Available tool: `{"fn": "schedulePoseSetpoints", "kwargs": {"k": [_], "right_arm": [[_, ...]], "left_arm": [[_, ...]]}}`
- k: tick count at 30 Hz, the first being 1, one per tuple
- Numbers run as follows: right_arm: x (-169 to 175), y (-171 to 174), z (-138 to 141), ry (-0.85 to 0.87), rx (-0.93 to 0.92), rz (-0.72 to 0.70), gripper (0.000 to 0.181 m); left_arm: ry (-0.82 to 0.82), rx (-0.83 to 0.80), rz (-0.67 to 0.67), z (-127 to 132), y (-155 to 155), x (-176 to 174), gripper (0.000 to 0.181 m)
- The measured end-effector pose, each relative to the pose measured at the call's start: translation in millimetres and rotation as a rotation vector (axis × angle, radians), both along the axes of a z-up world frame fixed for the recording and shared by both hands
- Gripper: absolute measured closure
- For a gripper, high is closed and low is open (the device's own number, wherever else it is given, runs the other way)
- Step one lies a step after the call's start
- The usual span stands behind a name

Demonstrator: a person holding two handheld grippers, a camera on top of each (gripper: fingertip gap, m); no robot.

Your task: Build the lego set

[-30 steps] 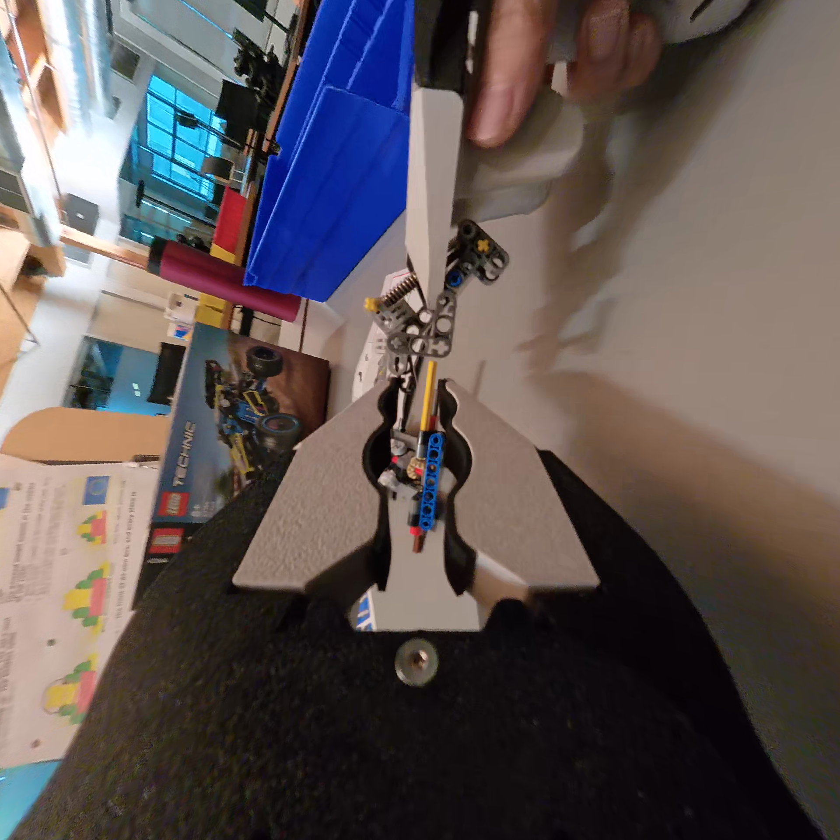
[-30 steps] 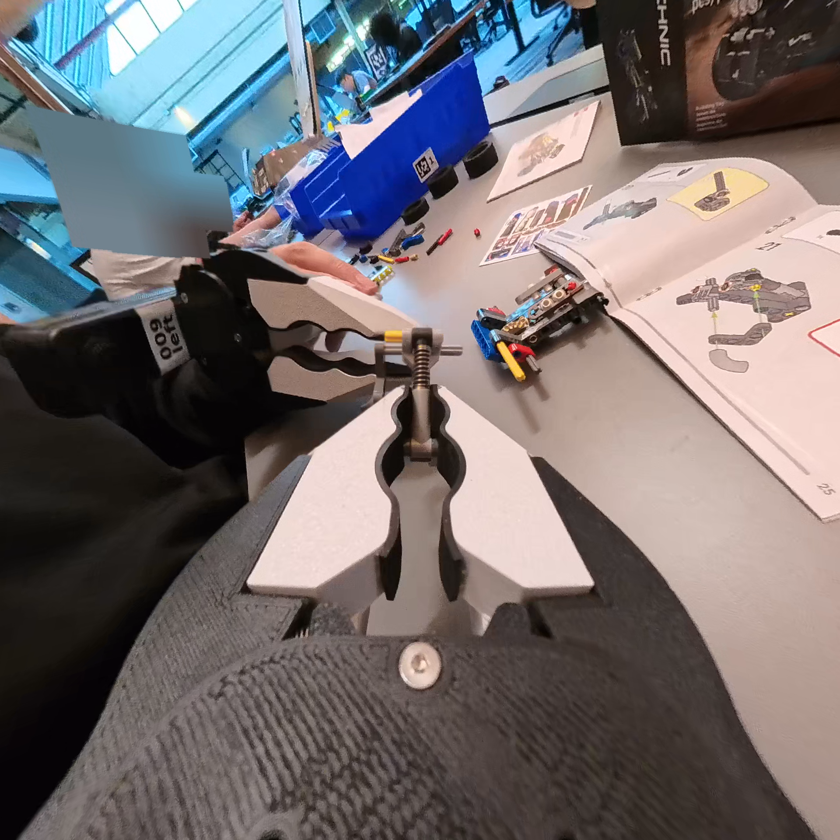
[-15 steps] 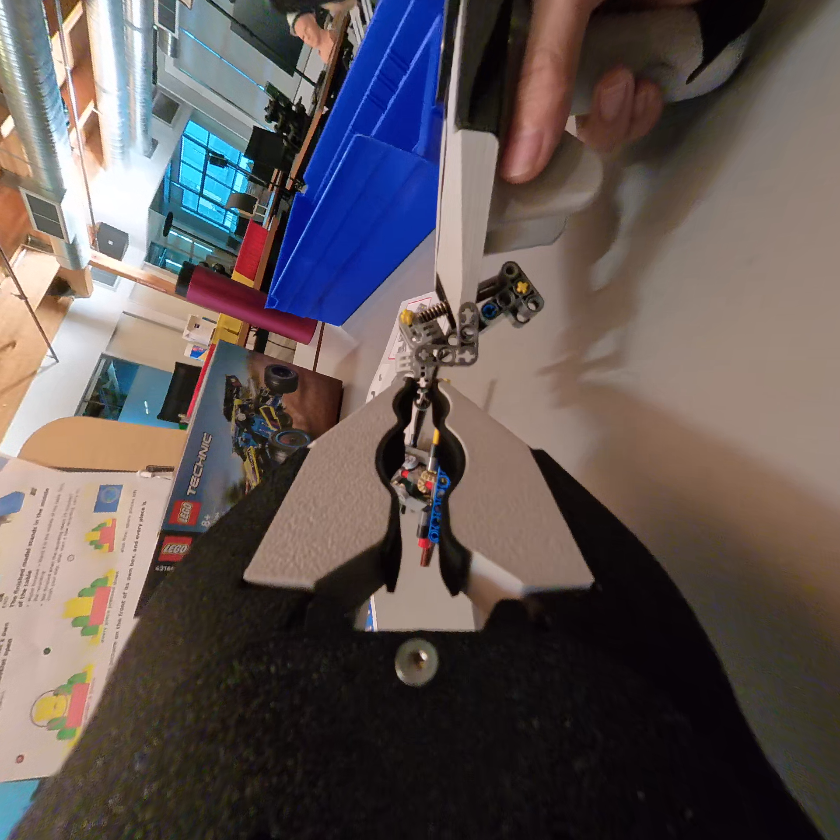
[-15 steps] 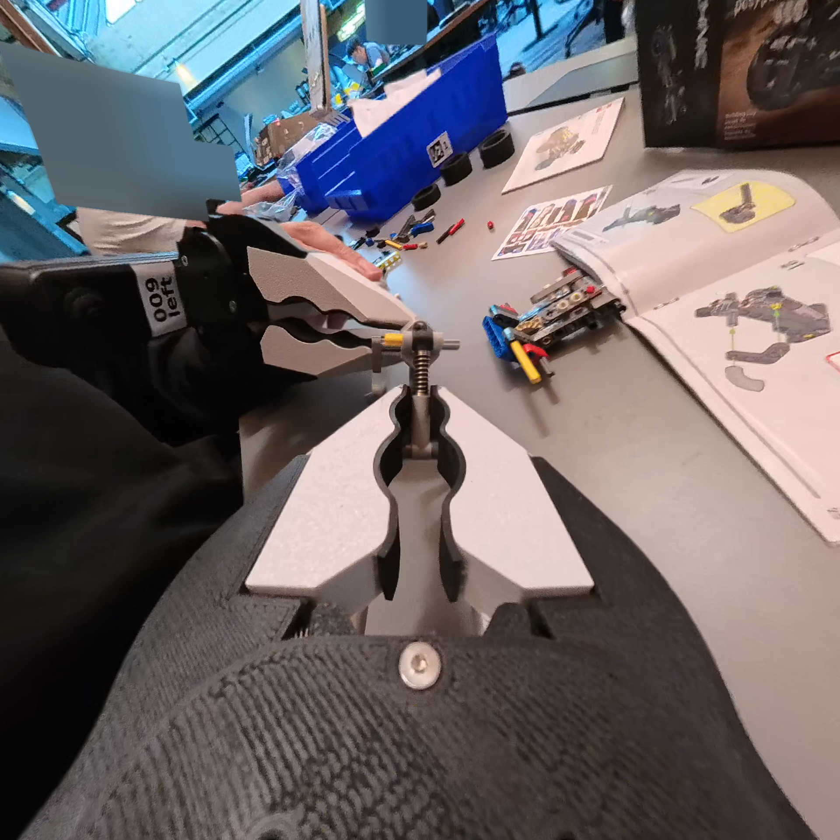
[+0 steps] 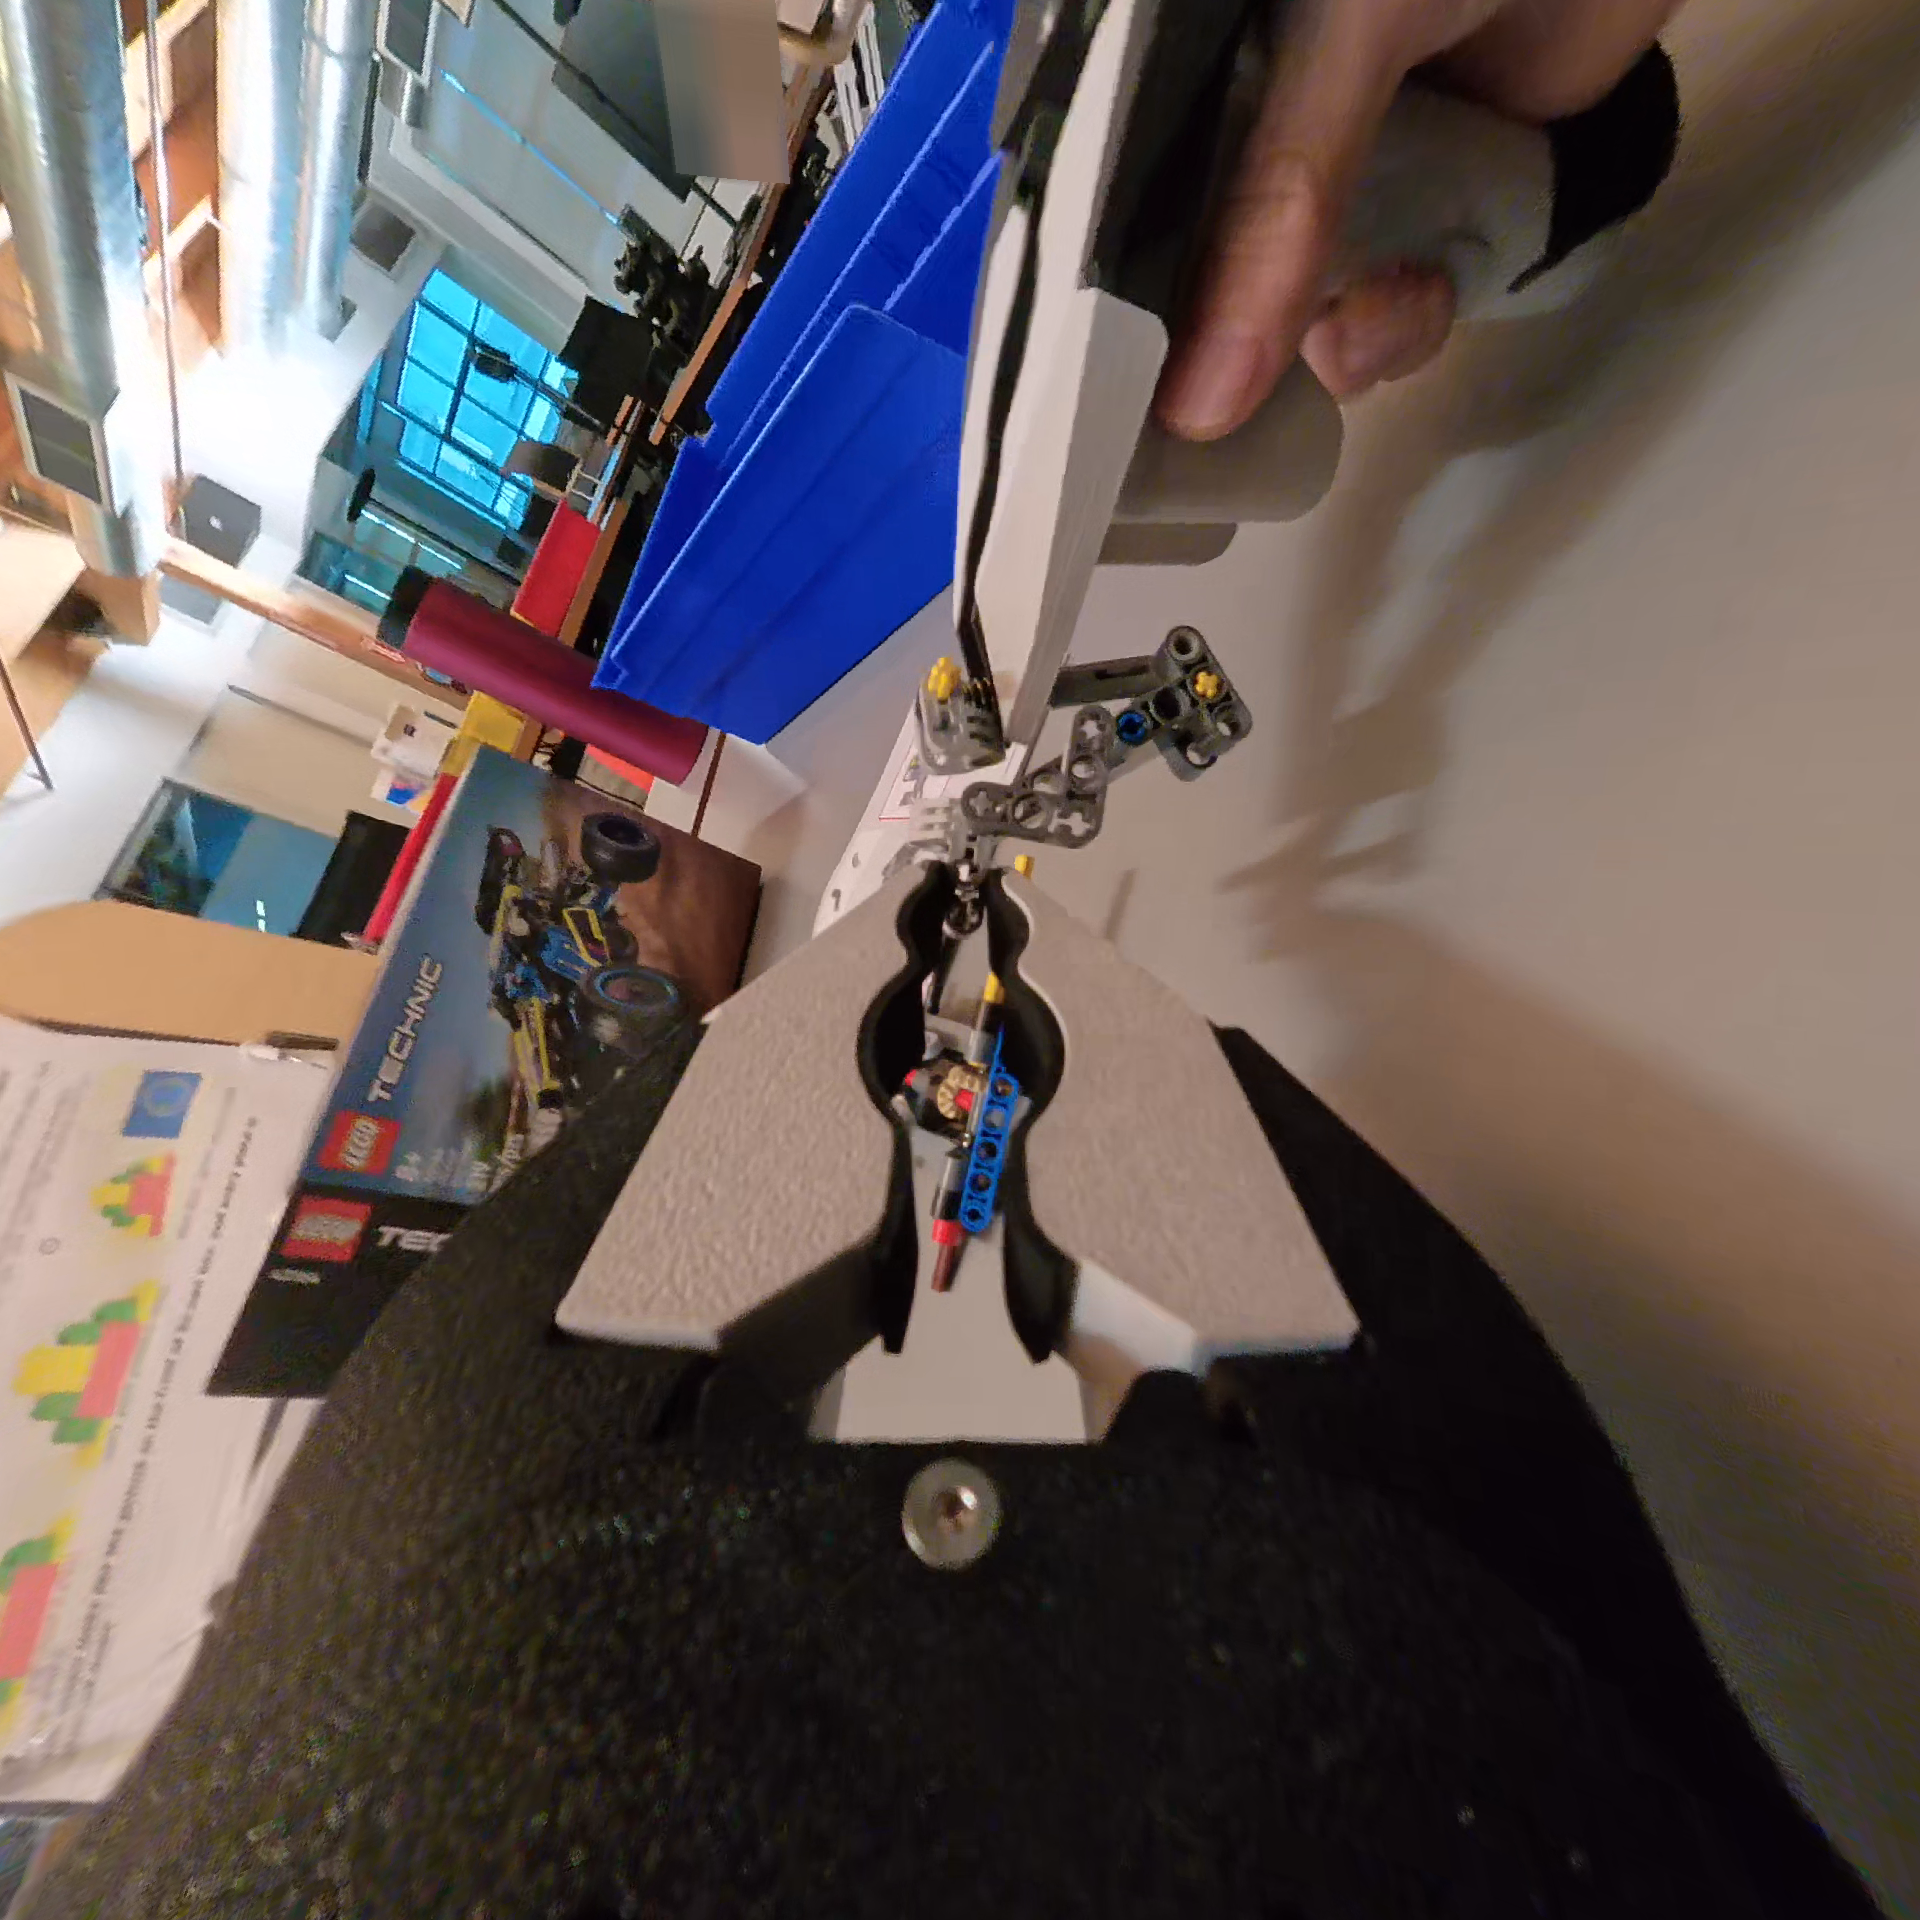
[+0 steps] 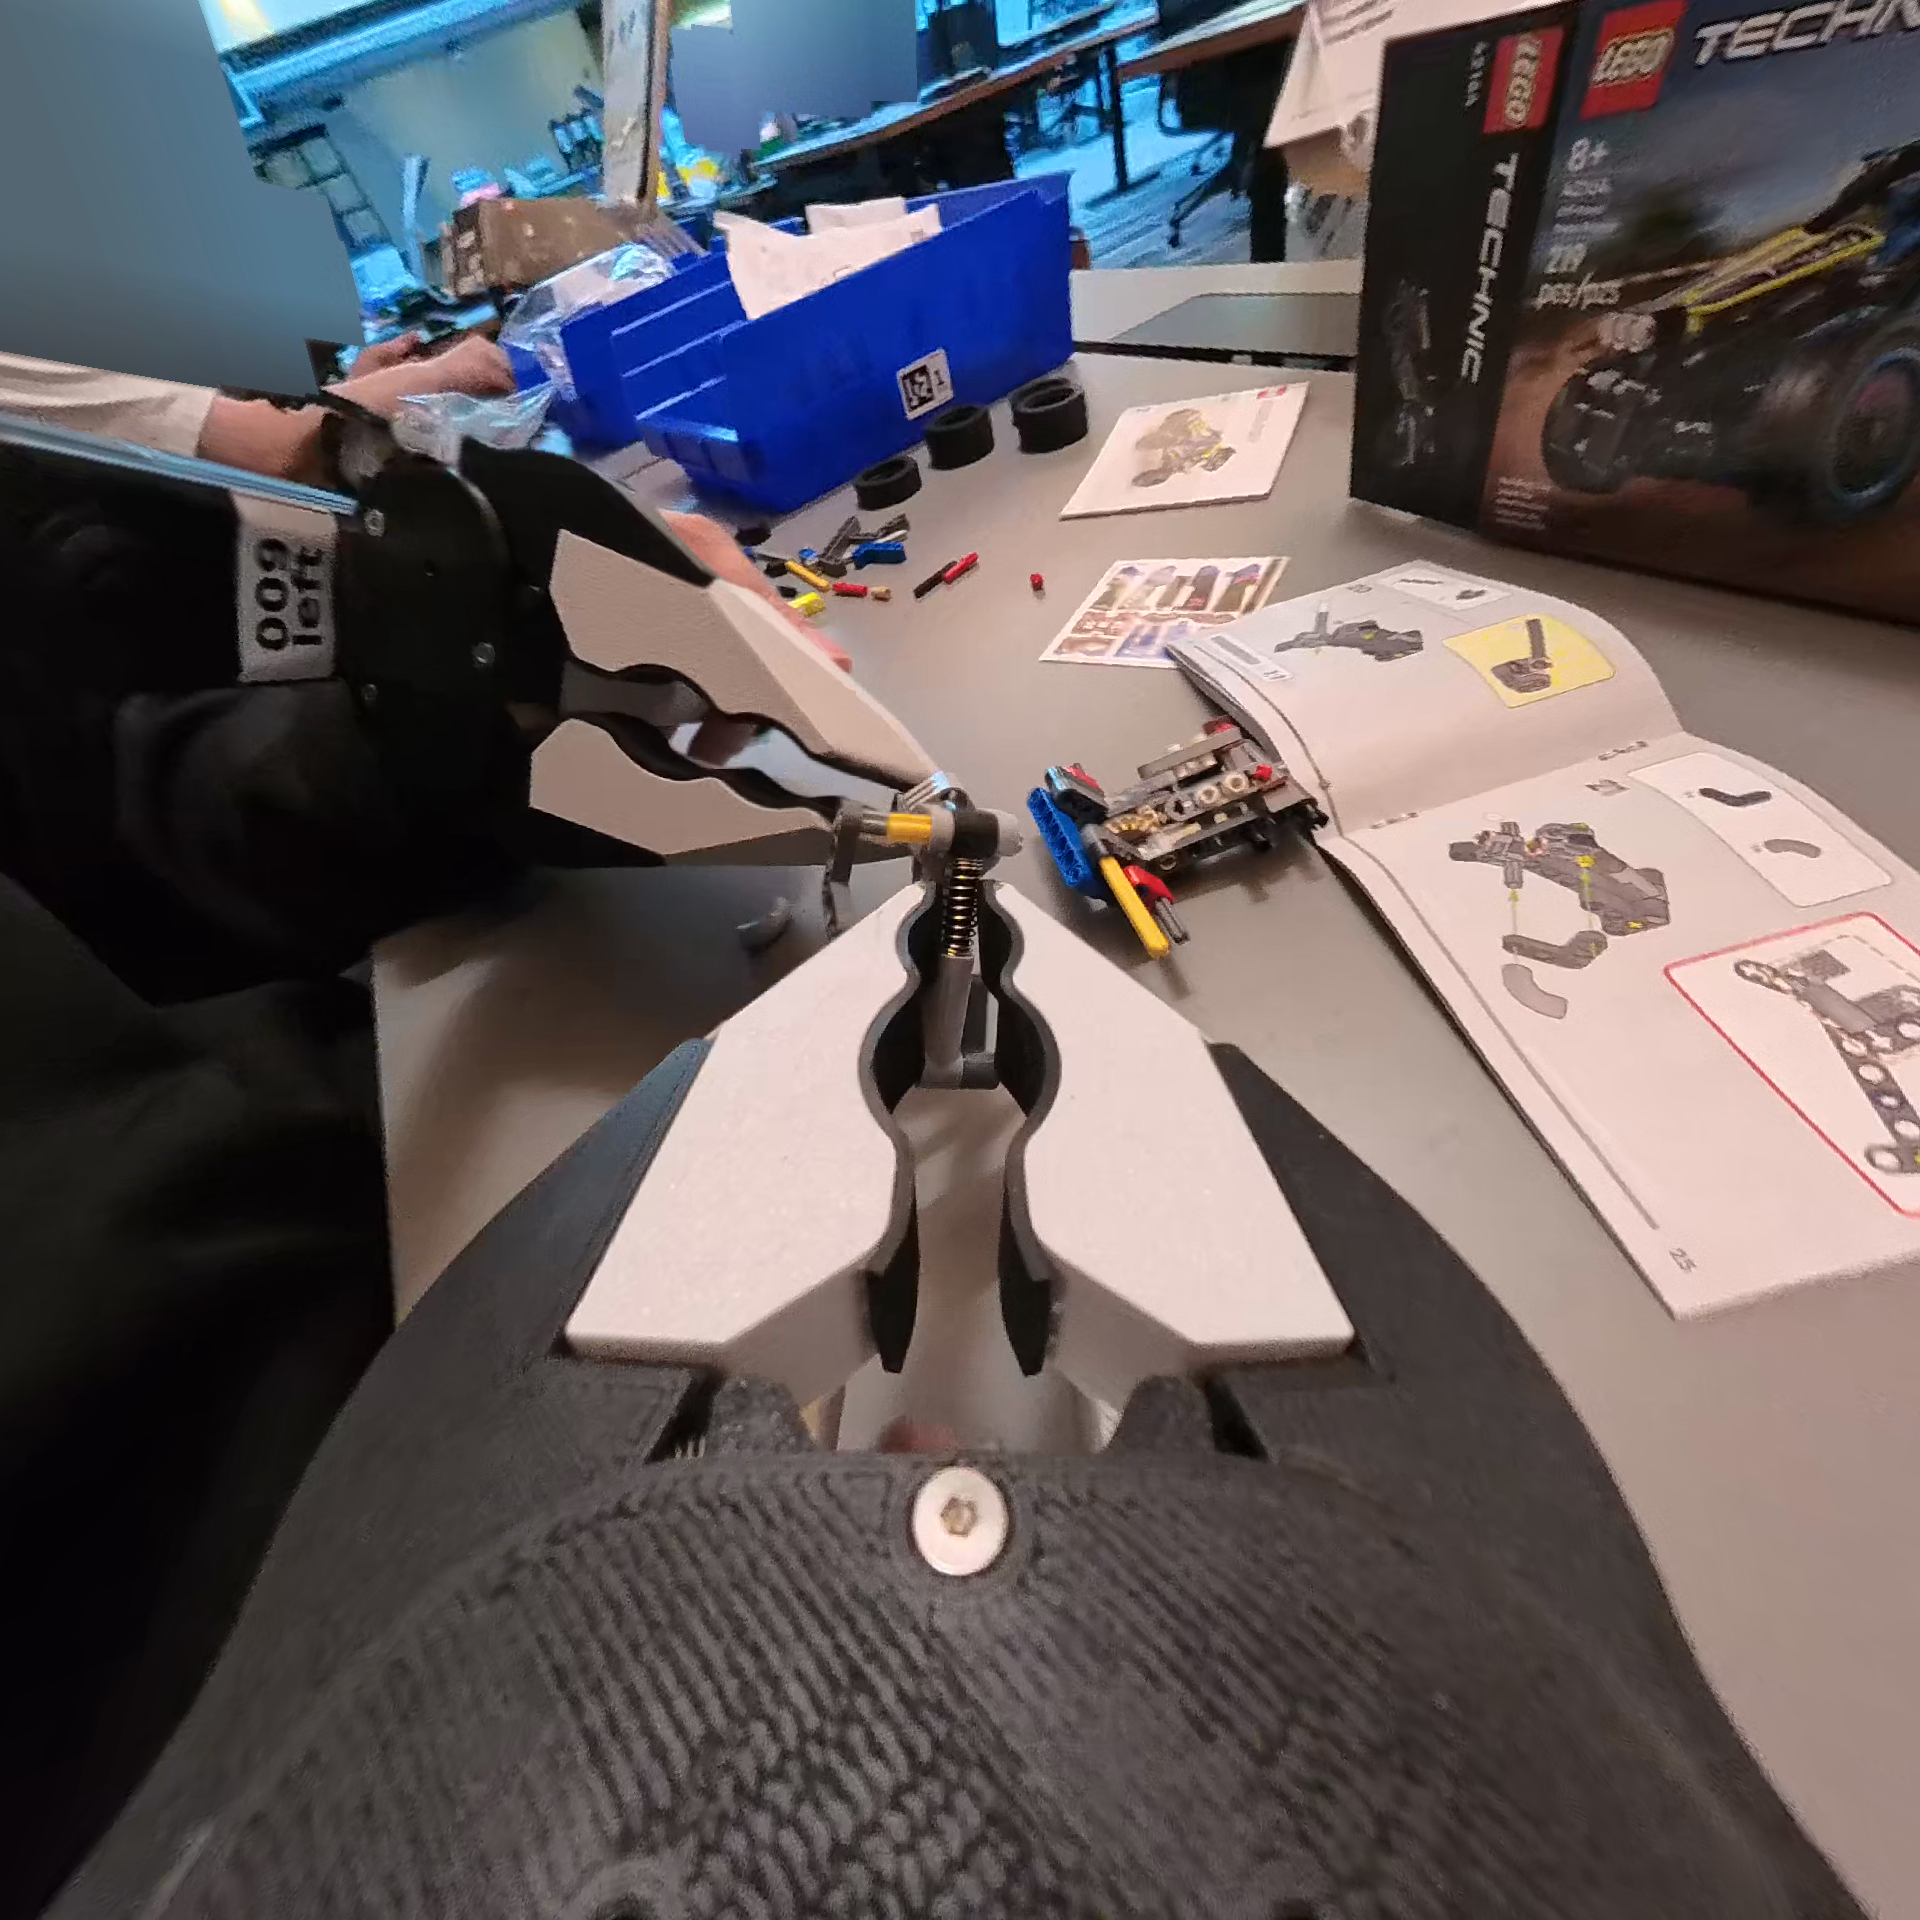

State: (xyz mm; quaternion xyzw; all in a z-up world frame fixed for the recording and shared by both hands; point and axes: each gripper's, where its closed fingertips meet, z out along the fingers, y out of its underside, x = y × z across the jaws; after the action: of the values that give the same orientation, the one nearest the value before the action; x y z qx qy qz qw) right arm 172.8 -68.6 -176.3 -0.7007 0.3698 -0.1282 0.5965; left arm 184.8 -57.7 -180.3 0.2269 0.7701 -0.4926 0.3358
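My left gripper [image 5: 961, 888] is shut on a small grey beam assembly [image 5: 1039, 805] with blue and yellow pins, held above the table. My right gripper [image 6: 961, 894] is shut on a grey shock absorber with a metal spring [image 6: 961, 914]. The absorber's top meets the yellow axle [image 6: 904, 828] of the assembly. The two grippers meet at right angles, tips almost touching. The right gripper also shows in the left wrist view [image 5: 992, 717], the left gripper in the right wrist view [image 6: 904, 805]. A partly built blue and grey chassis [image 6: 1164, 821] lies on the grey table [image 6: 1299, 1143].
An open instruction booklet [image 6: 1558, 831] lies right of the chassis, with the set's box [image 6: 1662, 291] behind it. Blue bins [image 6: 852, 312], black tyres [image 6: 956, 436], loose small parts [image 6: 862, 561] and leaflets [image 6: 1184, 452] are at the back. Another person's hand [image 6: 436, 369] is at the far left. Both grippers' tips are close together, under 4 cm apart.
Both grippers stay shut on their parts and joined. They have shifted together, and the grey assembly has swung a little to the right in the left wrist view.
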Motion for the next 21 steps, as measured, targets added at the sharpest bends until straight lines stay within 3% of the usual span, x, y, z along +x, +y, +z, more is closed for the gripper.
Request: {"fn": "schedulePoseSetpoints", "kwargs": {"k": [4,11,15,19,21], "right_arm": [[-1.3,-2.3,-13.1,0.028,-0.062,-0.031,0.177],[-0.1,-2.2,-32.9,0.073,-0.215,-0.072,0.178],[1.6,0.3,-37.8,0.080,-0.257,-0.087,0.177],[2.8,1.9,-38.1,0.080,-0.262,-0.092,0.178],[3.1,3.0,-34.4,0.064,-0.243,-0.087,0.178]], "left_arm": [[0.054,0.039,-0.005,-14.1,-1.5,-0.4,0.176],[-0.020,0.204,0.006,-41.1,6.4,4.3,0.174],[-0.062,0.303,0.015,-52.6,19.2,10.1,0.162],[-0.102,0.246,-0.030,-33.6,22.8,2.5,0.157],[-0.233,0.227,-0.069,-20.2,22.1,-4.3,0.154]]}}
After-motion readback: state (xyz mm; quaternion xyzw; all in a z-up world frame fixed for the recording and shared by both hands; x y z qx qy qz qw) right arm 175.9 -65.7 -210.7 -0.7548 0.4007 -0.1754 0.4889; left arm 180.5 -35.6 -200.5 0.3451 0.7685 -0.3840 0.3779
